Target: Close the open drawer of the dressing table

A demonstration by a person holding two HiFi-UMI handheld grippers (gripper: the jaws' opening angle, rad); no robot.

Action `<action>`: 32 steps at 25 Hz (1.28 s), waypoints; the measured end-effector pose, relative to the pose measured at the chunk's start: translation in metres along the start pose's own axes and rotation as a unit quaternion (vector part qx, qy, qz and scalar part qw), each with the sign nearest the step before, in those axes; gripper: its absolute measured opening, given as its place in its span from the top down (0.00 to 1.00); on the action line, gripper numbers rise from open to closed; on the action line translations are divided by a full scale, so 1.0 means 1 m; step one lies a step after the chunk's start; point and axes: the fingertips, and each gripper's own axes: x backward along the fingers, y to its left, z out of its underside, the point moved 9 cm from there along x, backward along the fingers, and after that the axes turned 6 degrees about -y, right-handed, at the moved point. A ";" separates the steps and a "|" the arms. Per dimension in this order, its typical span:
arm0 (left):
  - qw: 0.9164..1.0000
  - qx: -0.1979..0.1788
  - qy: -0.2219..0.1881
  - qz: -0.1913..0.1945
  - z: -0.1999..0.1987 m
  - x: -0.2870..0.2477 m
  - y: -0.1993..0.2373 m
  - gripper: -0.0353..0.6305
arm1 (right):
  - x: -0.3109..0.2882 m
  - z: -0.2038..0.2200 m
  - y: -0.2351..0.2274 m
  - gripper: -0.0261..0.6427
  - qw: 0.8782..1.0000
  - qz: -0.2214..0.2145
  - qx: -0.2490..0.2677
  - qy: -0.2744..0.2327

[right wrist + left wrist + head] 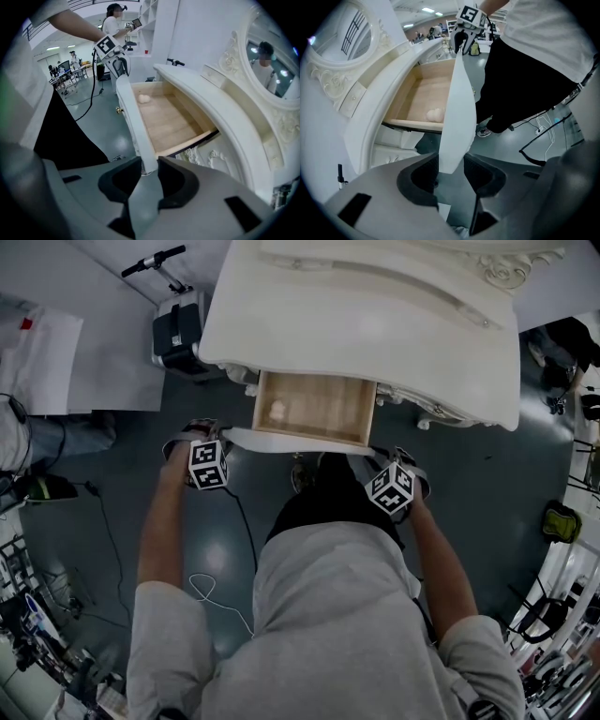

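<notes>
The left hand-held gripper [450,168] pinches the drawer front [253,439] at its 9 o'clock end; the right hand-held gripper [149,171] pinches the 3 o'clock end. Beyond, at 12 o'clock, the drawer [328,409] stands pulled out of the white desk [375,324]; a small pale lump [277,411] lies inside.

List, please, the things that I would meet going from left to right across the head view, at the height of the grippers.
left gripper → open drawer → right gripper → green bag on the floor
</notes>
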 end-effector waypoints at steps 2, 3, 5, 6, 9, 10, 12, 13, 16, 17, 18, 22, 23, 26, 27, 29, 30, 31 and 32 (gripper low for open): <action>1.000 -0.002 0.002 0.000 -0.001 -0.001 0.001 0.70 | -0.001 0.000 -0.001 0.78 1.000 0.003 0.001 0.001; 1.000 -0.001 0.002 0.000 -0.001 -0.001 0.002 0.70 | -0.001 0.000 -0.002 0.78 1.000 0.003 0.001 0.002; 1.000 -0.001 0.001 0.001 0.000 -0.001 0.003 0.70 | -0.001 -0.001 -0.002 0.78 1.000 0.003 -0.001 0.001; 1.000 -0.002 0.001 0.001 0.000 -0.001 0.004 0.70 | -0.001 -0.001 -0.003 0.78 1.000 0.002 -0.001 0.001; 1.000 -0.002 0.003 0.002 0.000 -0.002 0.006 0.70 | -0.002 -0.002 -0.005 0.78 1.000 0.003 0.002 0.001; 1.000 -0.003 0.004 0.002 -0.001 -0.002 0.007 0.70 | -0.002 -0.003 -0.006 0.78 1.000 0.004 0.004 0.001; 1.000 -0.007 0.008 0.002 -0.002 -0.002 0.009 0.70 | -0.003 -0.003 -0.008 0.78 1.000 0.005 0.007 0.002; 1.000 -0.011 0.010 0.002 -0.002 -0.003 0.010 0.70 | -0.003 -0.003 -0.009 0.78 1.000 0.005 0.008 0.002; 1.000 -0.014 0.009 0.001 -0.002 -0.004 0.013 0.70 | -0.004 -0.003 -0.011 0.78 1.000 0.005 0.009 0.000; 1.000 -0.013 0.008 0.000 -0.002 -0.003 0.014 0.70 | -0.004 -0.004 -0.012 0.78 1.000 0.005 0.009 0.000; 1.000 -0.013 0.008 -0.002 -0.002 -0.003 0.015 0.70 | -0.004 -0.005 -0.013 0.78 1.000 0.006 0.010 0.000; 1.000 -0.006 0.005 -0.002 -0.002 -0.006 0.020 0.70 | -0.006 -0.006 -0.019 0.78 1.000 0.007 0.012 0.001; 1.000 -0.006 0.005 -0.001 -0.002 -0.006 0.021 0.70 | -0.007 -0.006 -0.021 0.78 1.000 0.007 0.012 0.001; 1.000 -0.006 0.007 -0.002 -0.004 -0.006 0.026 0.70 | -0.007 -0.007 -0.025 0.78 1.000 0.007 0.012 0.001; 1.000 -0.006 0.008 -0.002 -0.004 -0.006 0.028 0.70 | -0.007 -0.007 -0.027 0.78 1.000 0.007 0.011 0.000; 1.000 -0.006 0.009 -0.005 -0.005 -0.006 0.031 0.70 | -0.008 -0.008 -0.029 0.78 1.000 0.008 0.011 0.001; 1.000 -0.007 0.010 -0.008 -0.005 -0.006 0.032 0.70 | -0.008 -0.008 -0.030 0.78 1.000 0.008 0.011 0.001; 1.000 -0.008 0.011 -0.009 -0.005 -0.006 0.033 0.70 | -0.009 -0.009 -0.031 0.78 1.000 0.007 0.011 0.001; 1.000 -0.008 0.011 -0.010 -0.004 -0.006 0.034 0.70 | -0.009 -0.009 -0.032 0.78 1.000 0.007 0.011 0.000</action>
